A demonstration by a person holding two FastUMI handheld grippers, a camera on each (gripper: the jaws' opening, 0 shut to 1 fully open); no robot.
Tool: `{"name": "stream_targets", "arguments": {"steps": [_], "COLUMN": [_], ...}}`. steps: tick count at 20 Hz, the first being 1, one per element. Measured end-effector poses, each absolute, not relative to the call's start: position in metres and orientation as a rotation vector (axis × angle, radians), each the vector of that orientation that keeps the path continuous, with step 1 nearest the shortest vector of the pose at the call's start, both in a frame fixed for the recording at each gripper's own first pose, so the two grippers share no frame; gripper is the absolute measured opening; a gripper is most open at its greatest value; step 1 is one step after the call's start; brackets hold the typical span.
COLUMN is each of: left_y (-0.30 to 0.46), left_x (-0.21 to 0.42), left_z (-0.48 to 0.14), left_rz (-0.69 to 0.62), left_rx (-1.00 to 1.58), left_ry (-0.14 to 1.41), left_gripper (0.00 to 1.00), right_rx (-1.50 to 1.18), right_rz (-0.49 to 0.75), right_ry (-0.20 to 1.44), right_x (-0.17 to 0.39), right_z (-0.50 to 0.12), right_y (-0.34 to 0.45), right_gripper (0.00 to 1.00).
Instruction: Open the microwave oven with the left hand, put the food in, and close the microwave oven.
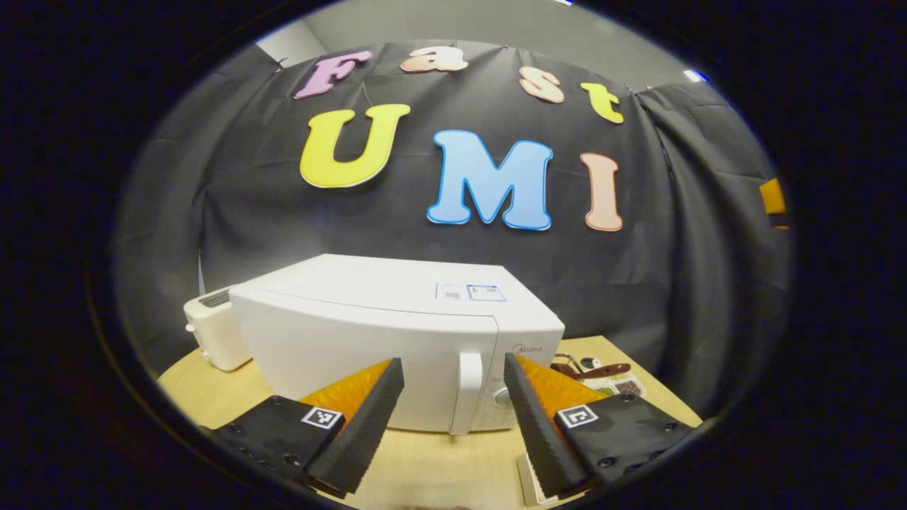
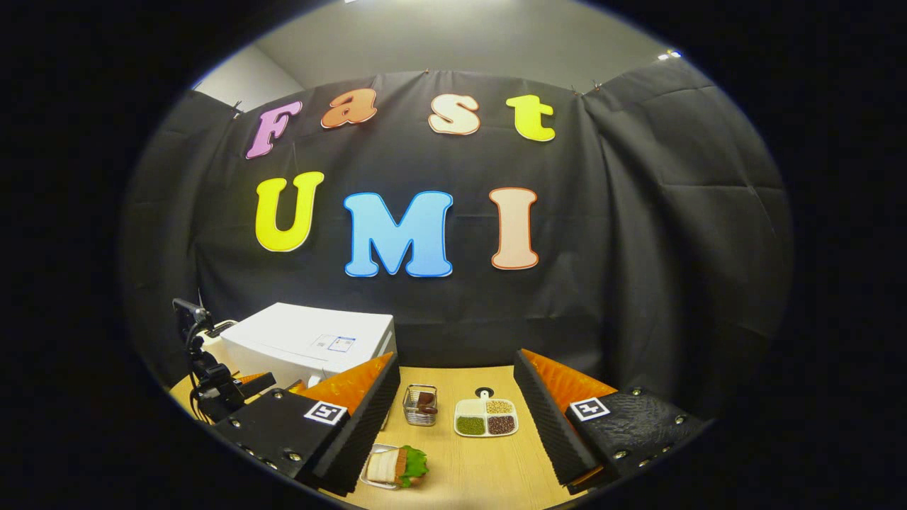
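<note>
Left gripper view: microwave handle (upright) between claw fingers.

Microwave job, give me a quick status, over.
Left gripper open, lined up on door handle. Microwave shut. Right gripper open, empty, above sandwich. Nothing blocking.

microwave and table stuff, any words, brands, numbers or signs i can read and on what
"Midea": brand on the microwave front, right of the door handle, faint in the left gripper view.
Sticker on the microwave top: print too small to read.
Square coded tags on the grippers: patterns, no words.
Sectioned dish, basket, sandwich: no text seen.
</note>
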State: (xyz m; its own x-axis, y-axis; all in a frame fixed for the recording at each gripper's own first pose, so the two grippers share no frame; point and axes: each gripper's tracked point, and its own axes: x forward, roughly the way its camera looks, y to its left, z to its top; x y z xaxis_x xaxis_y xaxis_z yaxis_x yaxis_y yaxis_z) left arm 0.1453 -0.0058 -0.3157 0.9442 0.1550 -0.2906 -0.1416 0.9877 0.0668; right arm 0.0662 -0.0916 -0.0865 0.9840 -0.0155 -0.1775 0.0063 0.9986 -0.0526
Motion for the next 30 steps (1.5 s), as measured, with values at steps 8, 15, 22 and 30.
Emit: {"name": "stream_targets", "arguments": {"steps": [8, 15, 22, 30], "left_y": [-0.003, -0.013, -0.014, -0.013], "left_x": [0.177, 0.18, 0.179, 0.113], "left_z": [-0.377, -0.39, -0.389, -0.382], "left_rz": [0.145, 0.098, 0.084, 0.052], "left_rx": [0.047, 0.106, 0.133, 0.117], "left_ry": [0.418, 0.473, 0.507, 0.524], "left_gripper": [0.99, 0.28, 0.11, 0.1], "right_rx": [-0.042, -0.042, -0.031, 0.024], "right_rz": [-0.039, -0.048, -0.037, -0.057], "right_ry": [0.215, 0.228, 0.225, 0.226], "right_x": [0.073, 0.077, 0.073, 0.062], "right_z": [-0.098, -0.1, -0.099, -0.103], "right_y": [-0.103, -0.102, -0.096, -0.093], "right_gripper": [0.98, 0.98, 0.98, 0.98]}}
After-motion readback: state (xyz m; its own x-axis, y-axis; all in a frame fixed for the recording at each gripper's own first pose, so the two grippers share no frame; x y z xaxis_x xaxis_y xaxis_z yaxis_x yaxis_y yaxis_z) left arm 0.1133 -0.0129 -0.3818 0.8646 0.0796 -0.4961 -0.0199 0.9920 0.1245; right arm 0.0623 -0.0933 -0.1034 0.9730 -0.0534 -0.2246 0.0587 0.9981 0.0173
